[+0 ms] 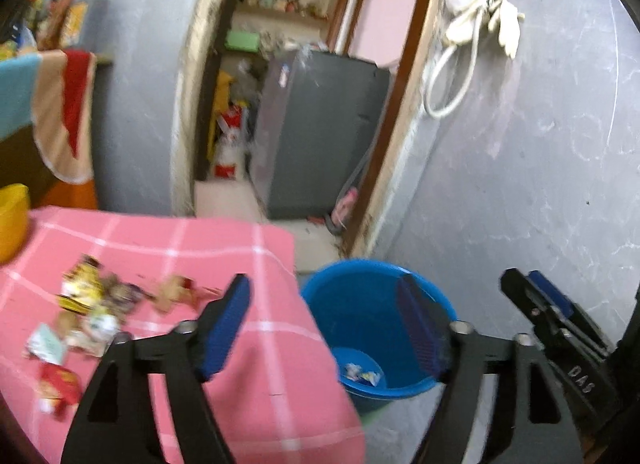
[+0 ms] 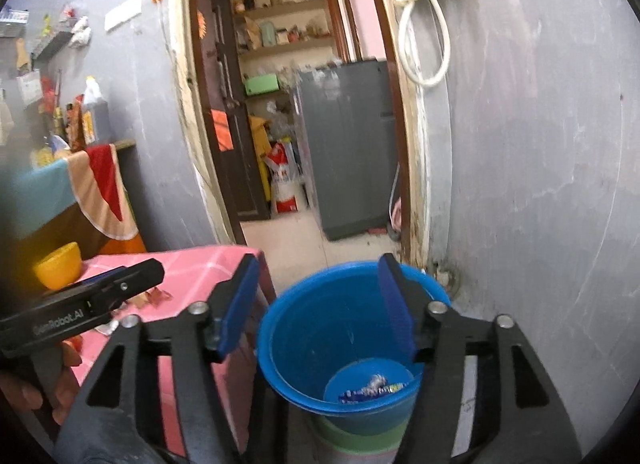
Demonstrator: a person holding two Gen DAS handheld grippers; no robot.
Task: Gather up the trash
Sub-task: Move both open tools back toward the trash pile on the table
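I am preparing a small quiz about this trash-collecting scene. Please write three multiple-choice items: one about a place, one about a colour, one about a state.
1. Where does the bucket stand?
A. On the table
B. On the floor beside the table, near the wall
C. Inside the doorway

2. What colour is the bowl on the table?
A. Yellow
B. Green
C. White

3. How is the right gripper?
A. Shut on a wrapper
B. Shut and empty
C. Open and empty

Answers:
1 B: its rim sits below the table edge, next to the grey wall.
2 A: it shows yellow in both views.
3 C: its blue fingers stand apart over the bucket, nothing between them; wrappers lie at the bottom.
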